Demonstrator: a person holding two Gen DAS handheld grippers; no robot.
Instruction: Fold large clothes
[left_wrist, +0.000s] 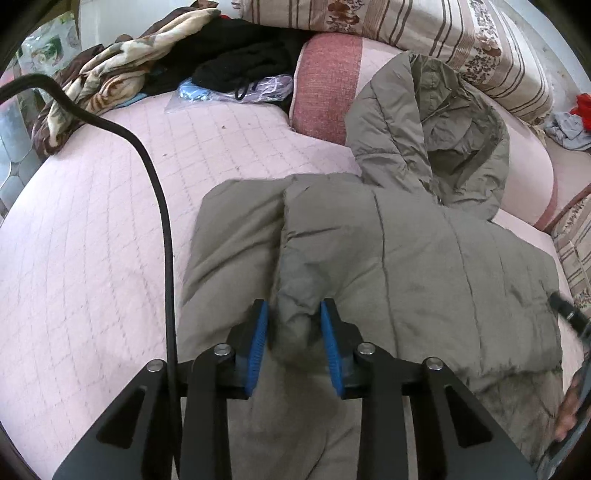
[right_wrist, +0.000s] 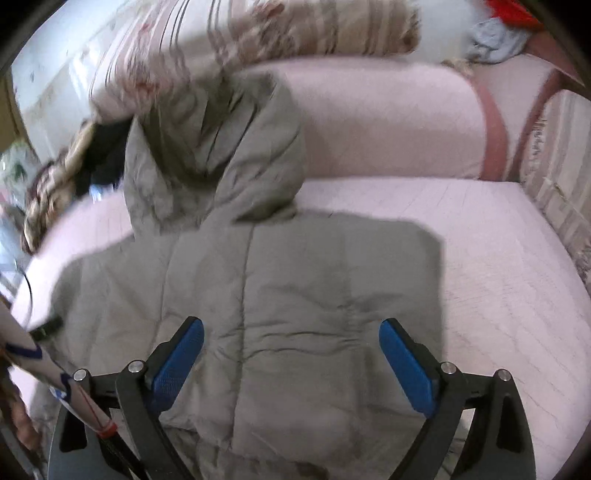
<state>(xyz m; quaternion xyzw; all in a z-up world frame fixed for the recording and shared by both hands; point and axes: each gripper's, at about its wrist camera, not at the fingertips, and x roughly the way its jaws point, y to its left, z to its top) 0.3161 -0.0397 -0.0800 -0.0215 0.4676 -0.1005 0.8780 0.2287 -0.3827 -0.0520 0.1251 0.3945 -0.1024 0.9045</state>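
Left gripper (left_wrist: 292, 325) nearest, blue pads clamped on padded fold, apparently sleeve, of grey-olive quilted hooded jacket (left_wrist: 424, 266). Jacket lies on pink quilted bed cover (left_wrist: 92, 240), hood (left_wrist: 436, 122) at far end against pink bolster (left_wrist: 325, 88).

Right gripper (right_wrist: 291, 354) hovers over jacket (right_wrist: 295, 280), jaws wide apart, holding nothing; view motion-blurred.

Left view only: black cable (left_wrist: 162, 206), black clothing (left_wrist: 240, 62), patterned blanket (left_wrist: 110, 77). Striped floral pillow (left_wrist: 461, 40) farthest.

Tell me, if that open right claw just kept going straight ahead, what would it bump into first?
Probably the grey padded coat spread right beneath and ahead of the right claw, likely its body before the hood; depth is hard to judge.
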